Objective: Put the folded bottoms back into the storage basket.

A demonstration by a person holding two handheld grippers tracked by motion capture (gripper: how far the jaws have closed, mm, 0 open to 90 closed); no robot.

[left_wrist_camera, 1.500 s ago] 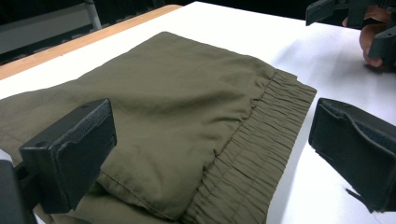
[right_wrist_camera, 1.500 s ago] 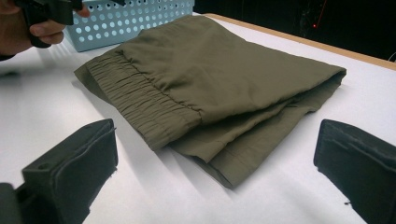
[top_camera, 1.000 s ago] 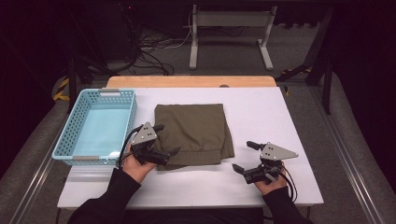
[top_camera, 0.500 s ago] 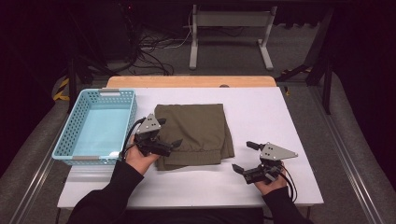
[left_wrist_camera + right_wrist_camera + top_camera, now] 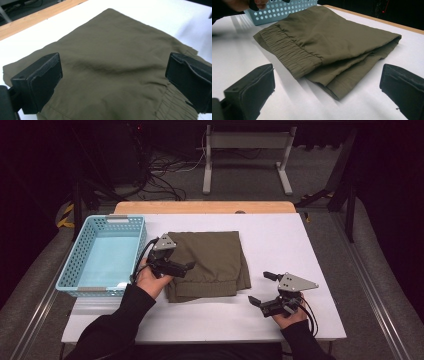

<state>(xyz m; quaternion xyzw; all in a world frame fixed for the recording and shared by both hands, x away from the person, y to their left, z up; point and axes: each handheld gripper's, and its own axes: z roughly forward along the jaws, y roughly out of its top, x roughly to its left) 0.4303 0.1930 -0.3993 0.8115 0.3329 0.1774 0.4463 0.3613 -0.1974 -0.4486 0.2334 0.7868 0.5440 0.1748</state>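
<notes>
A folded olive-green garment (image 5: pixel 212 262) with an elastic waistband lies flat in the middle of the white table (image 5: pixel 300 245). My left gripper (image 5: pixel 182 267) hovers open over the garment's left edge, pointing right. In the left gripper view the cloth (image 5: pixel 112 50) spreads between and beyond the wide-apart jaws, and nothing is pinched. My right gripper (image 5: pixel 261 288) rests open near the table's front right, just off the garment's front right corner. The right gripper view has the waistband (image 5: pixel 289 53) and the folded layers ahead of the spread jaws.
A light blue perforated basket (image 5: pixel 75 265) stands empty at the table's left, beside the left hand, and appears again in the right gripper view (image 5: pixel 284 10). A wooden strip (image 5: pixel 200 207) runs along the far edge. Bare white table lies right of the garment.
My left gripper has moved forward and a little right, from the garment's front left corner to over its left edge. The right gripper has stayed put.
</notes>
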